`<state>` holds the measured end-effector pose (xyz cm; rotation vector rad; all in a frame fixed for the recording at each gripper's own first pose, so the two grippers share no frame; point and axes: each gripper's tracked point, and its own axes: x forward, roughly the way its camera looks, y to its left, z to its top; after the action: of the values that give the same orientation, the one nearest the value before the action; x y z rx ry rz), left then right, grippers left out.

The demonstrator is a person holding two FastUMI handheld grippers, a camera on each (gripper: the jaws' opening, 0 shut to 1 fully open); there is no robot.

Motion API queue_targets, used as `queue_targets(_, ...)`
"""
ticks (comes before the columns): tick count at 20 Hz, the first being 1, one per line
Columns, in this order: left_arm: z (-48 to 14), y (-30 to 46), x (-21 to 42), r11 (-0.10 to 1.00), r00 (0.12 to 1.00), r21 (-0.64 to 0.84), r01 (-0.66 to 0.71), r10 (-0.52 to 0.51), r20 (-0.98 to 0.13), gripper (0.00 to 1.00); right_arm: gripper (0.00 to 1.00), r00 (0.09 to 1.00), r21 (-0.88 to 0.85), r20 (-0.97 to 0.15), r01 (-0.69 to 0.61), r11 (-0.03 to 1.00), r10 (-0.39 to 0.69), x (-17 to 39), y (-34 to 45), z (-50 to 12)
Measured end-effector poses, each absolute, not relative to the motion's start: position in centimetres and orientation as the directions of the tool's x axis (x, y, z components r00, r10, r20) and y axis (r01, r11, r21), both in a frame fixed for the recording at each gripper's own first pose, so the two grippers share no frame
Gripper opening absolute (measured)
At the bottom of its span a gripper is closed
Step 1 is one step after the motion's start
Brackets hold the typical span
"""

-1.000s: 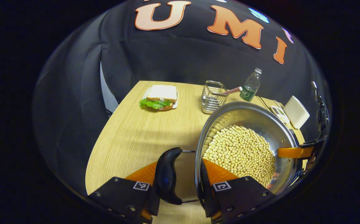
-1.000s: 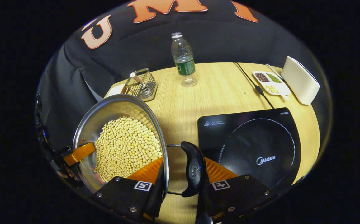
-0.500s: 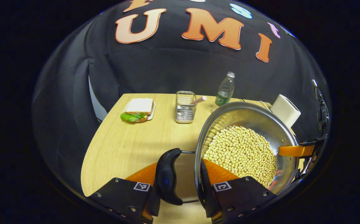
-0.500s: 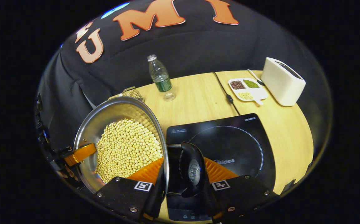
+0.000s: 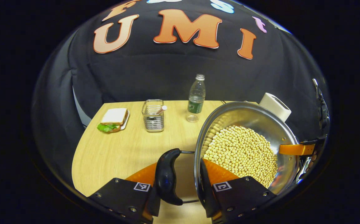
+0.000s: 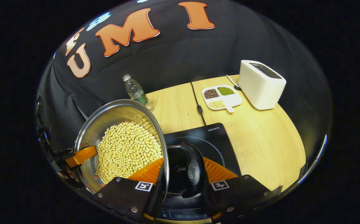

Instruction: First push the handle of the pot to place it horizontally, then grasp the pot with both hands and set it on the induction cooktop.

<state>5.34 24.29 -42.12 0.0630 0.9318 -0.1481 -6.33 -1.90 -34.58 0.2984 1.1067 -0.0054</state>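
Note:
A steel pot (image 5: 248, 109) full of pale yellow beans (image 5: 239, 152) is held between both grippers. My left gripper (image 5: 180, 169) is shut on the pot's black side handle (image 5: 166, 175), one finger outside the handle and one inside the rim. On the far rim, the right gripper's finger (image 5: 293, 150) shows. In the right gripper view, my right gripper (image 6: 181, 169) is shut on the opposite black handle (image 6: 194, 174) of the pot (image 6: 120, 112). That handle hangs over the black induction cooktop (image 6: 211, 140). The left gripper's finger (image 6: 80, 155) grips the far rim.
On the wooden table (image 5: 120, 152) stand a sandwich on a plate (image 5: 113, 119), a wire basket (image 5: 153, 115) and a water bottle (image 5: 195, 98). A white toaster (image 6: 261, 84), a divided dish of beans (image 6: 220, 97) and the cooktop's cable (image 6: 197, 102) lie behind the cooktop.
Both grippers have carried the pot to the right; the cooktop has slid from beside the right handle to beneath it. The sandwich and basket have drawn away to the left.

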Motion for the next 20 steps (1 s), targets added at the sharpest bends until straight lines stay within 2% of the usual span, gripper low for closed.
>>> queue_targets(11, -42.9, 24.4, 6.7, 0.982, 0.543, -0.036, 0.183, -0.132, -0.829, 0.58, 0.53, 0.410, 0.191, -0.907, 0.191, 0.963, 0.099, -5.3, -8.8, -37.4)
queue_targets(12, -42.9, 24.5, 6.7, 0.983, 0.532, -0.040, 0.181, -0.132, -0.836, 0.53, 0.53, 0.401, 0.187, -0.911, 0.194, 0.963, 0.096, -5.3, -9.2, -38.0)
queue_targets(15, -42.1, 25.2, 7.4, 0.983, 0.505, -0.046, 0.179, -0.132, -0.853, 0.62, 0.53, 0.377, 0.180, -0.921, 0.203, 0.963, 0.092, -5.4, -10.4, -39.4)
queue_targets(20, -41.5, 25.4, 8.3, 0.982, 0.470, -0.044, 0.182, -0.126, -0.874, 0.58, 0.53, 0.338, 0.175, -0.936, 0.213, 0.961, 0.096, -5.3, -11.2, -41.0)
